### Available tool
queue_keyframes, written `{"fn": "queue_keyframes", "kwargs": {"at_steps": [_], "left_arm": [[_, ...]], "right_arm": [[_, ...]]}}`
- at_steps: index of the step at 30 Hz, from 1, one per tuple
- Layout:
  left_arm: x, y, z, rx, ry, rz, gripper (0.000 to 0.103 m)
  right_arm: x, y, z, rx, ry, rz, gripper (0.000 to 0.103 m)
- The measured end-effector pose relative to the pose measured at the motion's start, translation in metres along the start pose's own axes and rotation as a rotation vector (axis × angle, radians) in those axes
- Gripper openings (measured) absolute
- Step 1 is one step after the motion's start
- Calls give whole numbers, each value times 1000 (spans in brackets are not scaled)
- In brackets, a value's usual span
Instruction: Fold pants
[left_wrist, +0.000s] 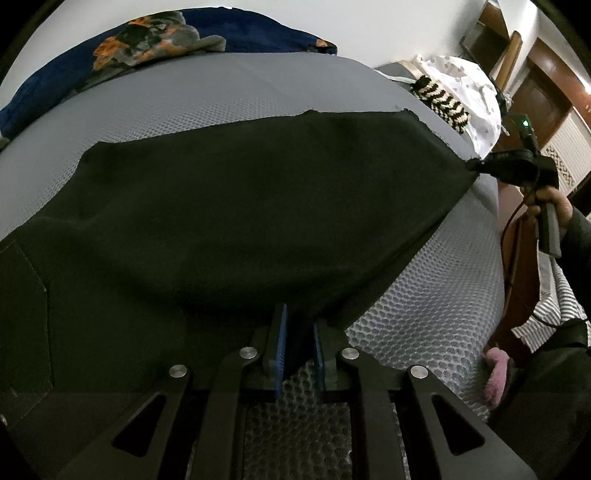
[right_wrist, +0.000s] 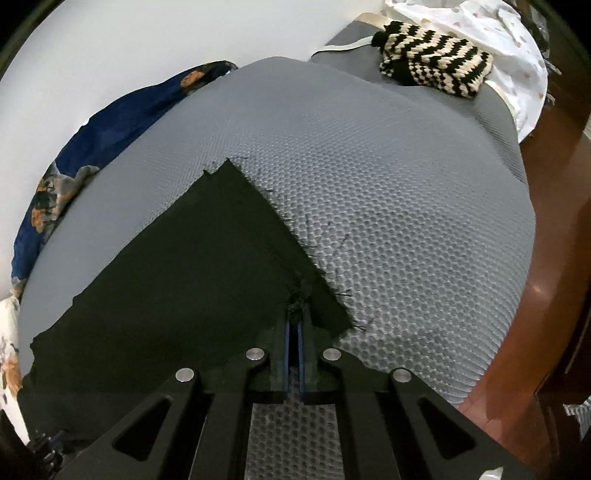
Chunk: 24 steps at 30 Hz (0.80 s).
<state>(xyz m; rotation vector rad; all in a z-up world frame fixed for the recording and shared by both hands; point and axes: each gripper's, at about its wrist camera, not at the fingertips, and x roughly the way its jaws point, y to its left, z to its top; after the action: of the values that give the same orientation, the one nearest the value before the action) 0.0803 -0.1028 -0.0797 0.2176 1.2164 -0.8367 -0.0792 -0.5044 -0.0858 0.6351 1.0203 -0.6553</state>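
Black pants (left_wrist: 240, 206) lie spread on a grey mesh mattress (left_wrist: 221, 96). My left gripper (left_wrist: 299, 317) is shut on the near edge of the pants, with cloth bunched between its blue pads. My right gripper (right_wrist: 295, 317) is shut on a frayed hem corner of the pants (right_wrist: 184, 258), and loose threads stick out past the fingertips. In the left wrist view the right gripper (left_wrist: 476, 166) shows at the far right, pinching the pants corner, with the hand on its handle. The cloth is stretched between the two grippers.
A blue floral pillow (left_wrist: 147, 40) lies along the far side by the white wall. A black-and-cream knitted item (right_wrist: 436, 66) and white dotted cloth (right_wrist: 517, 44) lie at the mattress end. Wooden bed frame (right_wrist: 546, 258) and floor lie to the right. A pink cloth (left_wrist: 495, 376) lies below.
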Motion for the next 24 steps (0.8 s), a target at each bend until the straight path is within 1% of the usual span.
{"fn": "queue_keyframes", "kwargs": {"at_steps": [2,5,7,8,9,10,11,12,13,16,18,19,21,24], "left_arm": [[1,0,0,3,1,0,15],[2,1,1,-12,7,-8,16],[1,3,2,-27,14,-13,17],[0,4,2,-34,17,-17,18],[-1,5,3,-43,20,-20,20],[-3,6,3,-52,23,-24,28],[-6,6,3,-58,24,-28,35],[-10,6,4,-63,15,-32,47],[-17,5,4,-63,-5,-38,50],[-34,7,5,-67,-51,-56,51],[-43,13,8,-96,-84,-57,51],[-45,17,10,-113,-95,-51,52],[-49,28,13,-164,-115,-27,52],[-52,41,17,-241,-139,4,52]], "right_arm": [[7,-1,-2,10,17,-2,2],[6,-1,-1,8,11,-3,4],[6,-3,2,32,35,29,10],[4,-4,4,40,41,43,16],[1,-5,7,50,43,45,23],[-1,-4,10,48,41,45,26],[-6,-4,16,33,30,44,28],[-9,-2,21,23,22,46,28],[-12,0,27,9,15,56,28],[-12,11,54,-44,23,140,28],[0,25,75,-98,62,233,28],[4,30,81,-116,68,246,28],[25,45,99,-158,126,306,27],[50,57,118,-184,170,328,27]]}}
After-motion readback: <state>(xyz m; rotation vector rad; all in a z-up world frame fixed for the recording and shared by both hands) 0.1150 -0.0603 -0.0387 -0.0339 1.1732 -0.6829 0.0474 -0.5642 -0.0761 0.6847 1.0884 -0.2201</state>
